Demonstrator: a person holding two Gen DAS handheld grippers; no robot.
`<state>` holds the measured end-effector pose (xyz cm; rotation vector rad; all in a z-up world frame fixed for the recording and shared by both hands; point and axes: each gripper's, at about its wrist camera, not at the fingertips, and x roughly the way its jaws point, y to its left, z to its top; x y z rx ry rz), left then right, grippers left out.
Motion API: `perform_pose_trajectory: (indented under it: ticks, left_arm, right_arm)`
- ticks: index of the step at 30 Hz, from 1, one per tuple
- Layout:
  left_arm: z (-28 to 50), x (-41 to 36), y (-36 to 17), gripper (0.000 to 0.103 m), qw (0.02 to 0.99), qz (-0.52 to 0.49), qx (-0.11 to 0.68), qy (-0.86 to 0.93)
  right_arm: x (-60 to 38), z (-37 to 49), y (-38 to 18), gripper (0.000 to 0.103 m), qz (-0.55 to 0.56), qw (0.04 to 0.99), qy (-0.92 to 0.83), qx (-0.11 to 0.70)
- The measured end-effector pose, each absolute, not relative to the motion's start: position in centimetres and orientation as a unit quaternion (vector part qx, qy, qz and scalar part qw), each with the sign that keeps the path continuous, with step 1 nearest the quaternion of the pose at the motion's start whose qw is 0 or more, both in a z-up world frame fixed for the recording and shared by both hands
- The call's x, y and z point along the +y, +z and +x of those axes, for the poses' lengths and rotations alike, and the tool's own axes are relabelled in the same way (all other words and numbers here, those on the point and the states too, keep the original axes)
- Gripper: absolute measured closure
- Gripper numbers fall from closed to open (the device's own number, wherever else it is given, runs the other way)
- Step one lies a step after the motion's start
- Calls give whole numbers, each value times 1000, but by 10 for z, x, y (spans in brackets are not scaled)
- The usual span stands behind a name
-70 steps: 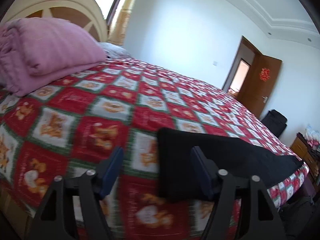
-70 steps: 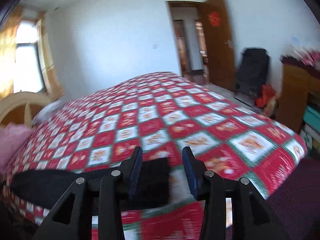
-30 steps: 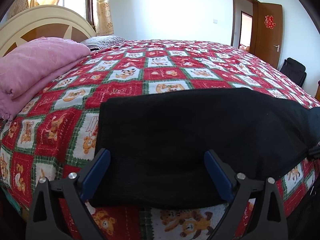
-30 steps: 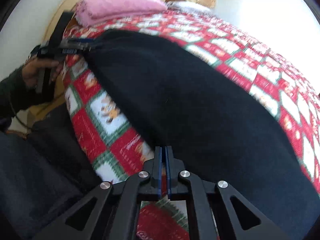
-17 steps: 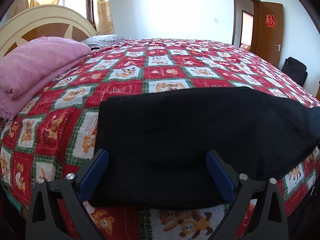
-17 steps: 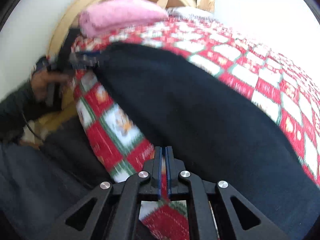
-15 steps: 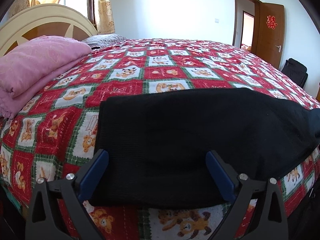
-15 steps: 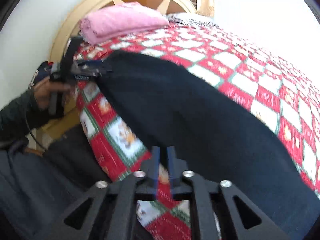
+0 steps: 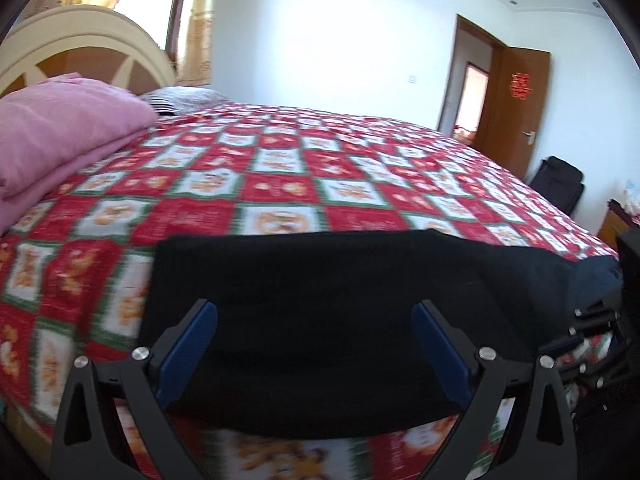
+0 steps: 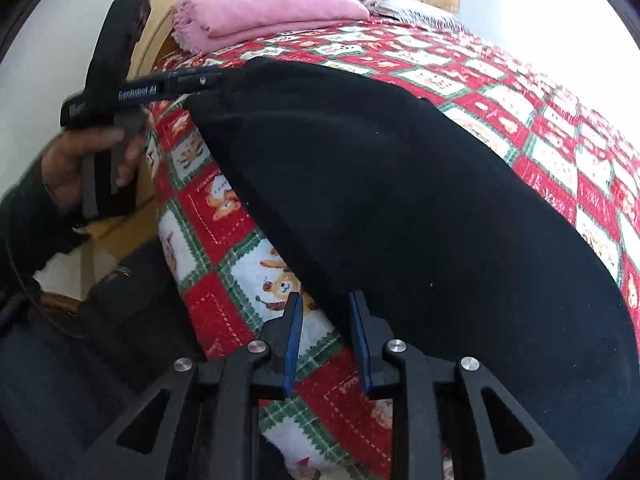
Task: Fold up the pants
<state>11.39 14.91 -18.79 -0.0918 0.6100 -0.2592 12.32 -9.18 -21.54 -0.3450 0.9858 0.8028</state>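
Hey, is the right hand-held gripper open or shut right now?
Open. The right hand-held gripper shows a clear gap between its blue pads, beside the black pants edge.

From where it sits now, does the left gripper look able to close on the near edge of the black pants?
Probably yes. The left gripper is wide open with the near edge of the black pants lying between its blue fingers, flat on the red patchwork bedspread. Nothing blocks it; the right gripper is at the far end.

Red patchwork bedspread [image 9: 280, 184] covers the bed, folded pink blanket [image 9: 60, 136] lies by the cream headboard [image 9: 80, 48], brown door [image 9: 516, 108] stands open, black bag [image 9: 558, 184] beside it.
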Motion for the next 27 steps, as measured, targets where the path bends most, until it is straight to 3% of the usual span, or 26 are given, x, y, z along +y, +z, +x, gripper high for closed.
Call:
perform_pose_trajectory:
  ticks: [7,11,19,27]
  left_arm:
    - [112,98,-218,0,933,58,324,-142]
    - [109,102,-217,0,931,40,330,-152]
    - [105,101,-217,0,930,54,328,-155]
    - [106,103,-210,0,935,19,313,-168]
  right_arm:
    - [-110,179,-166,78,-83,807,381,444]
    - [-106,222,-155,78,-62,823,356,438]
    - [-87,300,-182,78,32,811,333,481]
    - [-71,309,-213,79,77,767,359,526]
